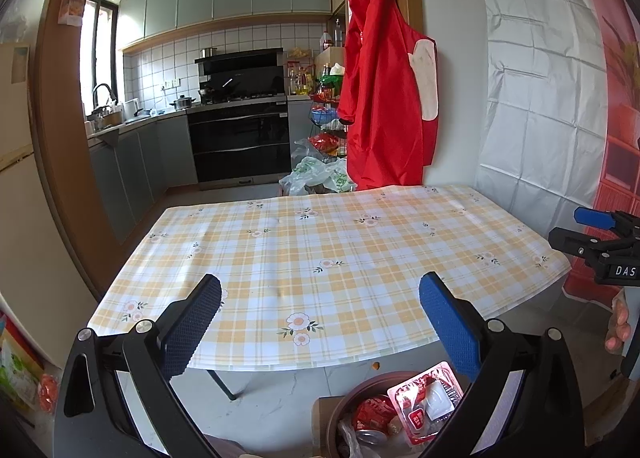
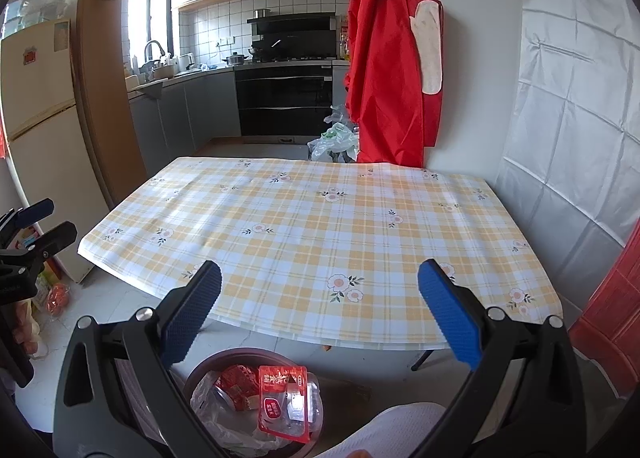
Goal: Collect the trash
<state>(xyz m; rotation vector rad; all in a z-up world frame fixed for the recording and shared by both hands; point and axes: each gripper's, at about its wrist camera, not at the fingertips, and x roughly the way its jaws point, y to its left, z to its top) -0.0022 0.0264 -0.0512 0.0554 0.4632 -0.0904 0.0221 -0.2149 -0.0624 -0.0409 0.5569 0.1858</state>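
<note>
Your table point(image 1: 320, 250) fills the middle of both views, its checked, flowered cloth point(image 2: 320, 226) lying flat with nothing on it that either camera shows. By that showing, the collecting looks finished or nearly so; the step in hand is a last check, not a pickup.

The trash sits below the near edge of the table, on the floor: a round bin point(image 2: 200, 372) holding a clear plastic bag point(image 2: 216, 418), a red printed packet point(image 2: 280, 398) on top and more red wrappers point(image 1: 372, 410) under it. One small orange scrap point(image 1: 375, 365) lies just beneath the table's near rim (I cannot tell what it is, or whether it rests on the floor).

Your left gripper point(image 1: 320, 322) hovers over the table's near edge with its blue pads point(image 1: 448, 326) spread wide and nothing between them. Your right gripper point(image 2: 320, 310) does the same, fingers wide apart and empty, and it sits well clear of the left one.

If you go for the scrap, the next move calls for dropping a gripper down past the cloth's overhanging edge, so mind the rim and the dark table leg point(image 1: 224, 384) beside it. Room is open over the tabletop and between table and bin; the wall point(image 2: 560, 98) closes the right side, and the red apron point(image 1: 380, 98) hangs behind the far corner.
</note>
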